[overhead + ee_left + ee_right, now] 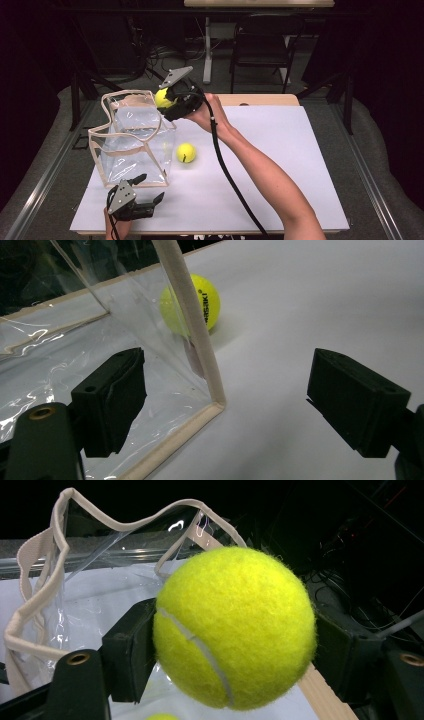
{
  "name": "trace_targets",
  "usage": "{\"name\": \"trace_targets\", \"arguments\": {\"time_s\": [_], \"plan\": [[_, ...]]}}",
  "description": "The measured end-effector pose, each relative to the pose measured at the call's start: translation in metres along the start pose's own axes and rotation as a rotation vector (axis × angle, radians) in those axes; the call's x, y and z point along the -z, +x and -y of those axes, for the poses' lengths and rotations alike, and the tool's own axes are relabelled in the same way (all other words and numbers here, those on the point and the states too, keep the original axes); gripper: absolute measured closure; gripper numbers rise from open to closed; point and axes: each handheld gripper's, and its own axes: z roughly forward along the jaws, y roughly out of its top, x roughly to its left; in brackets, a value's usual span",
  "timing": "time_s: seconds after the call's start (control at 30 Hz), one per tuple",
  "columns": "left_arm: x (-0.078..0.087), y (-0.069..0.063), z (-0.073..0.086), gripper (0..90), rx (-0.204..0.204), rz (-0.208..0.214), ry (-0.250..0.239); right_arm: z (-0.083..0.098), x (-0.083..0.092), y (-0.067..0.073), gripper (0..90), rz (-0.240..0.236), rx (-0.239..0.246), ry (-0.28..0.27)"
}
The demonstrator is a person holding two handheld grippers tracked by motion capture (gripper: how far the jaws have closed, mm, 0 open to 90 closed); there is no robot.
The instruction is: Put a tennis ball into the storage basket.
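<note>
Each hand-held gripper – black, grey three-cornered plate; black cable trailing; sleeveless forearms.

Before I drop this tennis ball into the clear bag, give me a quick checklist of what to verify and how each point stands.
1. Right claw shut on the held tennis ball, a jaw on each side: ok.
2. Clear bag standing upright on the white table: ok.
3. Bag mouth open, though its beige rim is wavy: ok.
4. Ball directly over the opening: cannot tell; in the high view it sits at the bag's far right corner.
5. Left claw open, holding nothing, its jaws either side of the bag's near corner: ok.
6. Second tennis ball on the table beside the bag, outside it: ok.
</note>
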Motion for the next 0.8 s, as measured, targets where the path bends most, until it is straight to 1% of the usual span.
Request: {"name": "trace_targets", "arguments": {"time_s": [0.43,0.8], "plan": [[0.000,0.000,0.000,16.0,-0.002,0.003,0.001,-0.010,-0.009,0.010,26.1,-0.015,0.022,0.001],[0.000,-0.001,0.000,15.9,-0.002,0.002,0.000,-0.016,-0.017,0.019,26.1,-0.031,0.029,0.015]]}}
